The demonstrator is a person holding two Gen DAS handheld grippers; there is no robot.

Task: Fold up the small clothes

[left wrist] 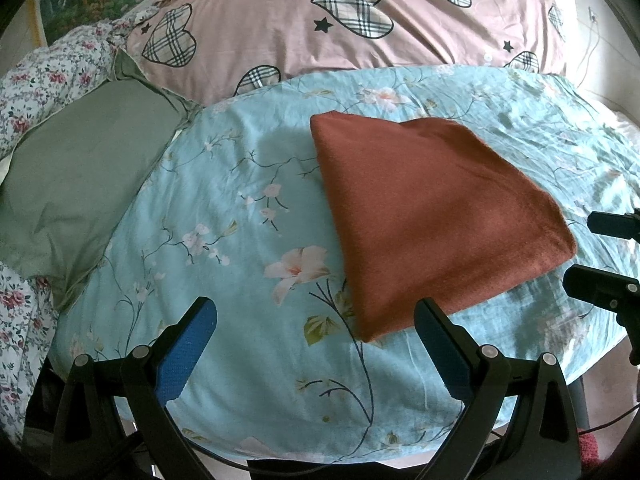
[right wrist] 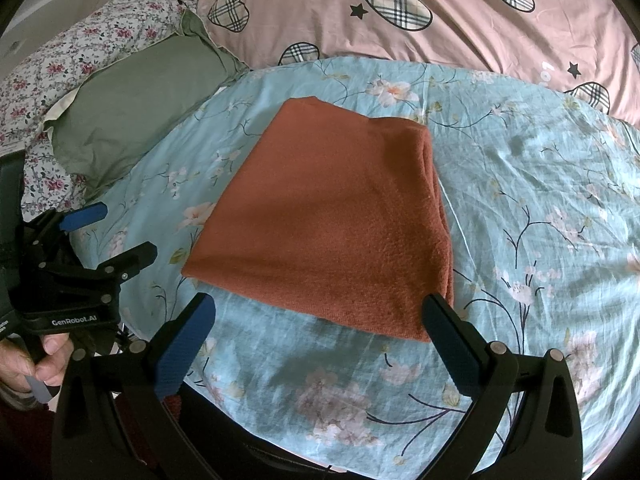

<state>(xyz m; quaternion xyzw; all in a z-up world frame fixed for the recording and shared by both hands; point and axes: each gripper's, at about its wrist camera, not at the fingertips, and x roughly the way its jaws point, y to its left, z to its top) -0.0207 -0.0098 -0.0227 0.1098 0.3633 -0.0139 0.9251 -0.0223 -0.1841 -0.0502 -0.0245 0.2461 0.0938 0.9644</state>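
Note:
A rust-orange garment (left wrist: pixel 432 216) (right wrist: pixel 332 224) lies folded into a flat, roughly square packet on the light blue floral sheet (left wrist: pixel 248 208) (right wrist: pixel 540 184). My left gripper (left wrist: pixel 316 308) stands open just short of the packet's near left corner, nothing between its blue pads (left wrist: pixel 188 348). My right gripper (right wrist: pixel 320 304) is open too, its tips at the packet's near edge, the right finger (right wrist: pixel 444 320) beside the near right corner. In the right wrist view the left gripper (right wrist: pixel 112 236) shows at far left, held by a hand (right wrist: pixel 44 364). The right gripper (left wrist: pixel 600 256) pokes in at the left wrist view's right edge.
A green pillow (left wrist: pixel 76 184) (right wrist: pixel 136 104) lies to the left of the sheet. Behind it is a pink quilt with plaid hearts (left wrist: pixel 340 20) (right wrist: pixel 440 12). A small-flowered cover (left wrist: pixel 44 76) (right wrist: pixel 64 64) bunches at far left. The bed's near edge runs under both grippers.

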